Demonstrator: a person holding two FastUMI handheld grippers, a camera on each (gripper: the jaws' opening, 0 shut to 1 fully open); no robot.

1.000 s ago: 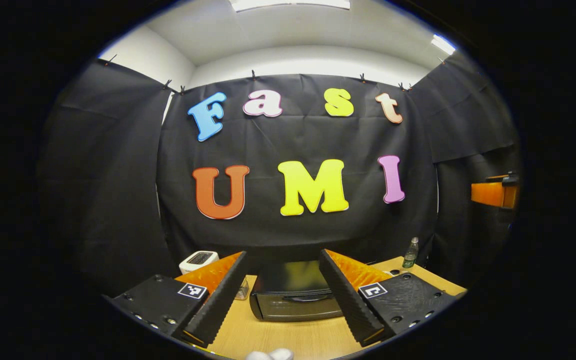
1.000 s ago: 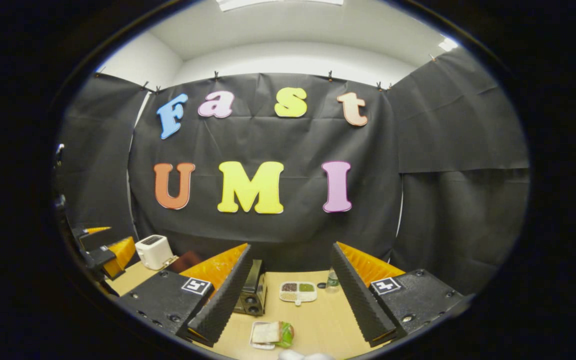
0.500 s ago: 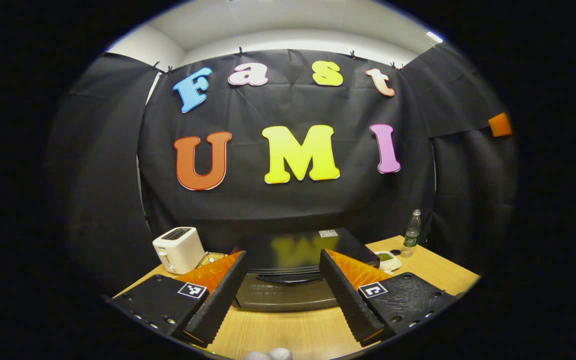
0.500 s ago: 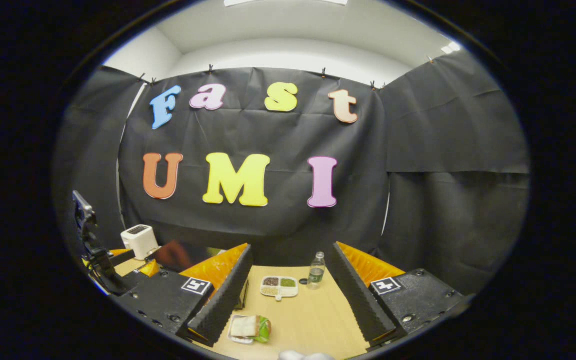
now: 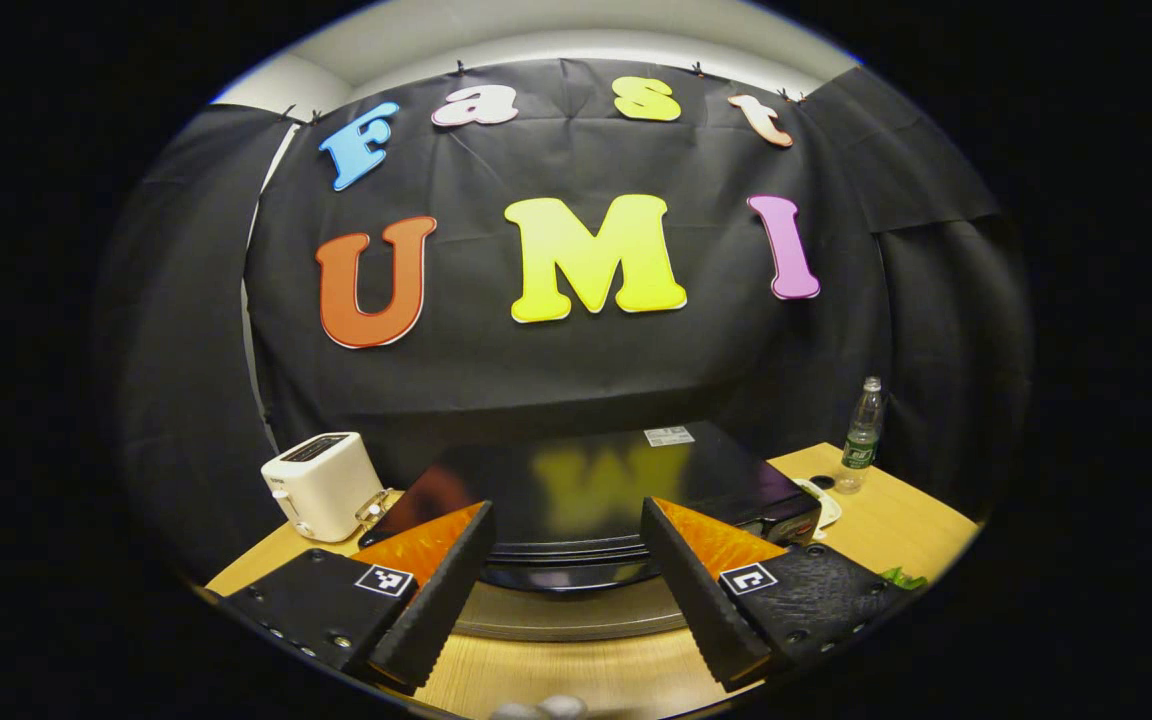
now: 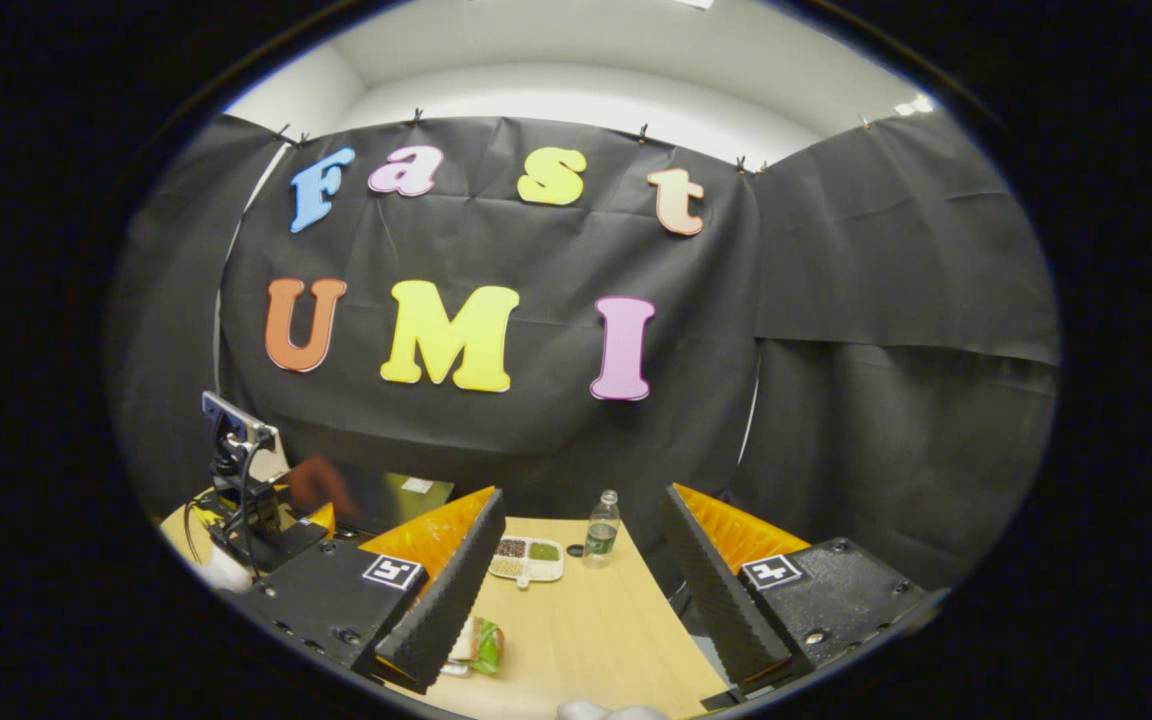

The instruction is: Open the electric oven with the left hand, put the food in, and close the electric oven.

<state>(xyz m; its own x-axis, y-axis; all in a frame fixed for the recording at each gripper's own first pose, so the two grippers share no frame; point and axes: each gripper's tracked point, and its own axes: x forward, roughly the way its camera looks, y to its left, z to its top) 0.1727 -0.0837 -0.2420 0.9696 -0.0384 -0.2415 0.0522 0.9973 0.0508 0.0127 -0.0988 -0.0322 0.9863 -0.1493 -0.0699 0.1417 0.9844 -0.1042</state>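
- Oven [image 5: 586,500]: black, on the tabletop [image 5: 576,675], straight ahead of the left tool [image 5: 561,590] and close to it; its glossy top sits between the fingers in the left gripper view. Door appears shut; the handle [image 5: 576,550] is a dark bar just beyond the fingertips.
- Left tool: fingers spread wide, holding nothing, not touching the handle as far as can be judged.
- Right tool [image 6: 581,600]: fingers spread, empty, raised over the tabletop's right part.
- Food [image 6: 476,645]: a sandwich with green leaf on a small tray, on the tabletop, partly hidden behind the right tool's left finger. Untouched.
- Other items: toaster [image 5: 321,485] left of the oven; bottle [image 6: 599,528] and a divided dish [image 6: 526,560] at the far side.
- Progress: judged to be at the first step, the approach to the door. Opening, loading and closing are all left.
- Change against the earlier frames: the oven looms larger and lower-centred in the left gripper view, so the left tool has come forward and down toward it. In the right gripper view the sandwich has slid left and partly behind the finger; the left tool and its rig [image 6: 246,500] now stand closer to the oven. Neither tool's spread has altered.
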